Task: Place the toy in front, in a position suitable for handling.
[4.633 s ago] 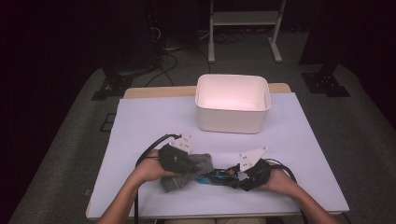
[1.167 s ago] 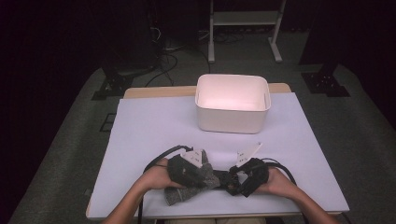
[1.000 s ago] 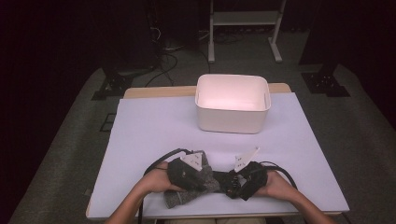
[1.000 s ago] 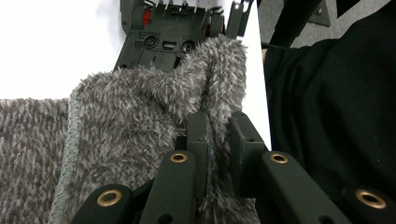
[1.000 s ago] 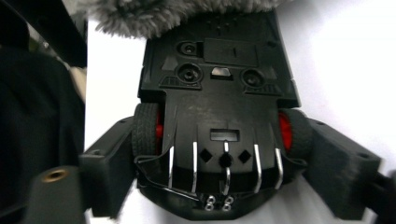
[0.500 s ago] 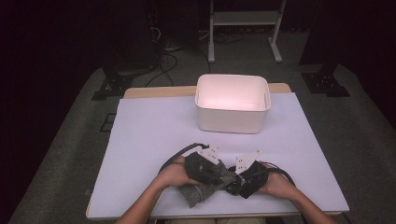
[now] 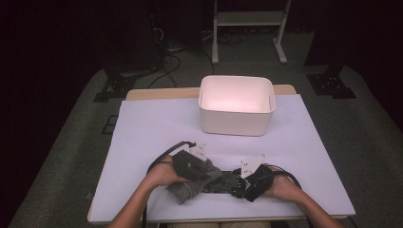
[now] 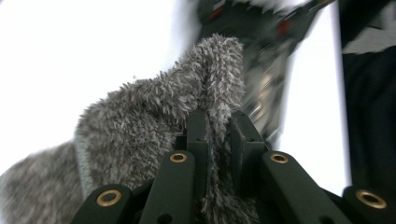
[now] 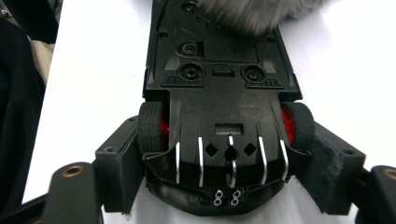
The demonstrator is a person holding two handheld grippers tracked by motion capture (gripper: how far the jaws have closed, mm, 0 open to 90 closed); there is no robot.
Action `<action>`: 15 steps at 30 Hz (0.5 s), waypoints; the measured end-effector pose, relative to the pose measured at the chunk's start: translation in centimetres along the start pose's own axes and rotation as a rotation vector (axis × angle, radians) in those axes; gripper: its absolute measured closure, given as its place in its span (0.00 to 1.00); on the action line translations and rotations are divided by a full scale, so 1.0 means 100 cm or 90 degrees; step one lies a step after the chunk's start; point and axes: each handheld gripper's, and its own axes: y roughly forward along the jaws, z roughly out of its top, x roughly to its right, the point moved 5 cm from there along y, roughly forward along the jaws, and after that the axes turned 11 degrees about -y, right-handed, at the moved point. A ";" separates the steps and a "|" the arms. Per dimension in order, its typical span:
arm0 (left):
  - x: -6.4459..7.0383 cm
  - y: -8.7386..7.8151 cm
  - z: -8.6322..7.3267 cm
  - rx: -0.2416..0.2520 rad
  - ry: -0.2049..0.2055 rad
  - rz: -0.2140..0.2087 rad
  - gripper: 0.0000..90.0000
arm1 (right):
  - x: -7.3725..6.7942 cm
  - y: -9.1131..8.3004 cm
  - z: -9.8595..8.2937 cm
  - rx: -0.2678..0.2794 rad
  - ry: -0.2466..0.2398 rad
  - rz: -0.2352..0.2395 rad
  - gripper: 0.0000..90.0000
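My right gripper clamps a black toy car by its rear end, underside up, one jaw pressed against each red-hubbed rear wheel; my left gripper pinches a fold of a fuzzy grey cloth between jaws nearly closed. From the high view the car lies between the two grippers near the table's front edge, with the cloth draped against its left end (touching it, as far as I can judge); the car's front is covered by the cloth in the right gripper view and blurred in the left one. The table wears a white sheet; a white bin stands well apart at the far side; beyond are dark floor, cables and a metal stand.
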 end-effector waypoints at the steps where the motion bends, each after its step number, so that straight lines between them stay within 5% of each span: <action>1: -0.004 -0.003 -0.003 0.007 -0.012 0.002 0.90 | 0.000 0.000 0.000 0.000 -0.001 0.000 0.26; 5: -0.010 -0.004 -0.004 0.023 -0.032 -0.011 0.90 | 0.000 0.000 0.001 -0.005 -0.012 -0.003 0.26; 11: 0.000 0.013 0.016 0.031 -0.002 -0.048 0.90 | 0.003 0.000 0.007 -0.014 -0.029 -0.002 0.26; 15: 0.004 0.022 0.026 0.020 0.006 -0.052 0.89 | 0.002 0.002 0.006 -0.011 -0.013 -0.005 0.26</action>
